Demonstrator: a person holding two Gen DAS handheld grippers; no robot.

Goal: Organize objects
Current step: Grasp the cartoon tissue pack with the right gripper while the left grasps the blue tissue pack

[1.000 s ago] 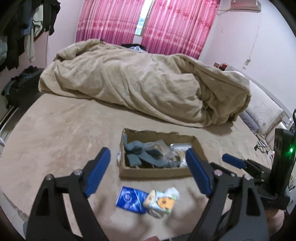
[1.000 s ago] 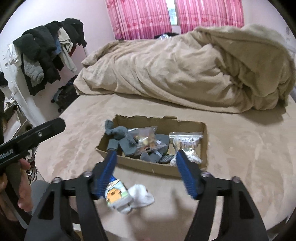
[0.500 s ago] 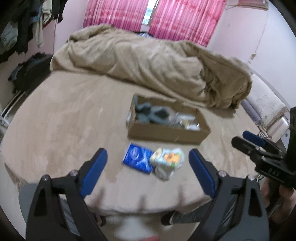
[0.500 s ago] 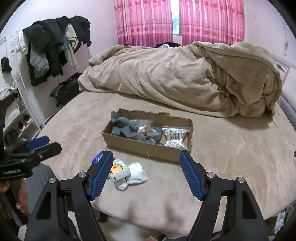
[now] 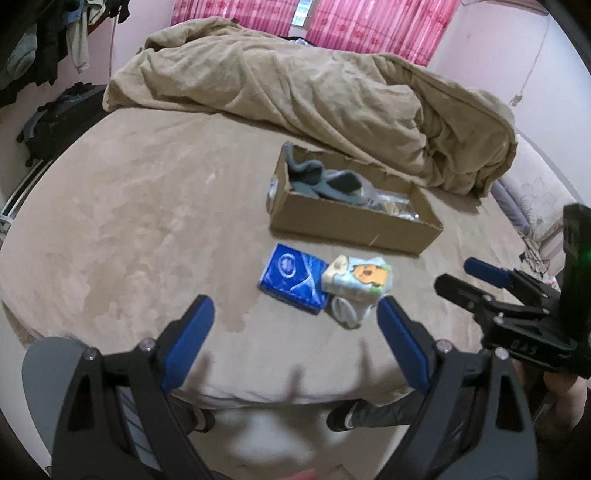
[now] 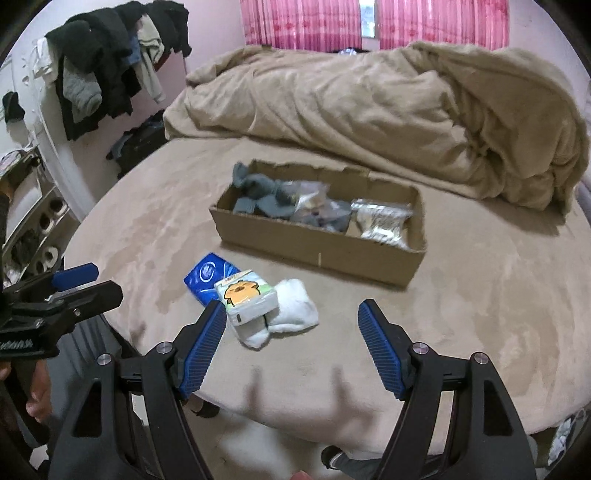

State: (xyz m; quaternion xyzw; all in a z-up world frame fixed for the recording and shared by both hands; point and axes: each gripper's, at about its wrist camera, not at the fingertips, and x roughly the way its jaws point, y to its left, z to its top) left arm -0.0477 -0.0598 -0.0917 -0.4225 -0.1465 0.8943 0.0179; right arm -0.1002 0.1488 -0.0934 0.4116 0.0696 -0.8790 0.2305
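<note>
Left gripper [image 5: 295, 332]: blue pads spread wide, nothing between them, held above the near edge of the bed [image 5: 129, 221]. Right gripper [image 6: 291, 343]: pads likewise wide apart and empty, also over the near edge; in the left wrist view it shows at the right side [image 5: 476, 284].

Just beyond the grippers, near the near edge, three items lie in a cluster on the bed. Blue tissue pack [image 5: 291, 275] flat, on the left. Cartoon-print tissue pack [image 5: 356, 280] touches its right side and rests partly on a white sock bundle [image 6: 291, 310].

Farther in, about mid-bed: open cardboard box [image 5: 351, 225], long side facing the grippers, apart from the cluster. Contents: grey socks [image 6: 258, 192] at the left end, clear plastic bag [image 6: 312, 195] in the middle, silvery zip bag [image 6: 380, 221] at the right end.

Beyond the box, crumpled beige blanket [image 6: 369, 110] along the far edge. Pink curtains [image 6: 303, 22] behind. Dark clothes [image 6: 103, 74] hang at left.
</note>
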